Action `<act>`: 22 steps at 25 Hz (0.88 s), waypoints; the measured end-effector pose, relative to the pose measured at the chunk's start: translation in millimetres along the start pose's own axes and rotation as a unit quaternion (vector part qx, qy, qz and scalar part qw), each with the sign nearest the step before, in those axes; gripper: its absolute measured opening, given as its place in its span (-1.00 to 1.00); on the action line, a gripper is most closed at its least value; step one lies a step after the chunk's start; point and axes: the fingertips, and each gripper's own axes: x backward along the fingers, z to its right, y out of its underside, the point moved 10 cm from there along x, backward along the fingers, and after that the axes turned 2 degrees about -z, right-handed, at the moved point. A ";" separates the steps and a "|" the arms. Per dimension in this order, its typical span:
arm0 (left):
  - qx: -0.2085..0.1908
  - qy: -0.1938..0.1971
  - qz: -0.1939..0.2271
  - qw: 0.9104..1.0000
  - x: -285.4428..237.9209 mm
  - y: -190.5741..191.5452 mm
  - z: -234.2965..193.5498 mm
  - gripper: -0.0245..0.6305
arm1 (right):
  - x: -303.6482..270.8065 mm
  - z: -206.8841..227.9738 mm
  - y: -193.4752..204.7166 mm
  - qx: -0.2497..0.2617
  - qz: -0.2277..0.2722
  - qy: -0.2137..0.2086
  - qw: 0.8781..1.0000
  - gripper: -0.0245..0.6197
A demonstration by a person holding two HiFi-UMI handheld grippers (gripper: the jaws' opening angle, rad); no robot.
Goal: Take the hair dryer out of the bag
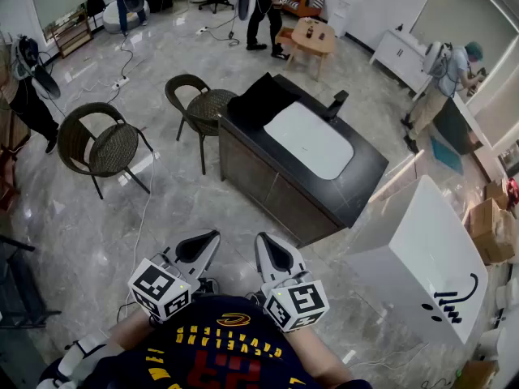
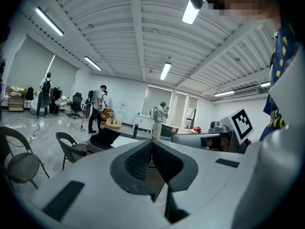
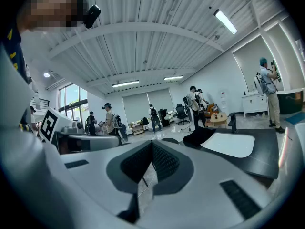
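A pale marble floor (image 1: 89,241) is spreading across a wide, open room, and a dark table (image 1: 361,181) is standing in the middle of it, ahead of the person. A white mat (image 1: 309,140) is lying flat on the tabletop. The black bag (image 1: 263,100) is sitting slumped at the table's far-left corner, its edge just beside the mat (the hair dryer itself cannot be made out in any view). A small dark upright object (image 1: 336,104) is standing near the mat's far edge; what it is cannot be told.

Two wicker chairs are standing left of the table, one (image 1: 199,108) close to the bag's corner and the other (image 1: 101,144) further left. A white cabinet (image 1: 426,258) is standing to the table's right. Several people are standing at the back of the room, near a small wooden table (image 1: 312,35).

The left gripper (image 1: 216,235) and the right gripper (image 1: 261,238) are hovering side by side, close to the person's chest and well apart from the table. Each is pointing roughly towards the table. In the left gripper view the jaws are pressing fully together with nothing between them, and the right gripper view is showing the same.
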 end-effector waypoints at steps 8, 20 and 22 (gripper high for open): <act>-0.004 0.005 0.000 1.000 -0.2 -2.9 -8.0 -0.92 | -6.0 -4.0 -4.1 0.004 0.002 0.004 1.000 -0.90; 0.024 0.024 -0.012 0.999 18.6 15.0 -49.9 -0.92 | -35.3 -29.9 12.7 -0.024 -0.011 0.026 0.999 -0.90; 0.029 0.027 -0.015 0.999 20.6 17.3 -56.9 -0.92 | -40.1 -33.7 17.1 -0.031 -0.018 0.028 0.999 -0.90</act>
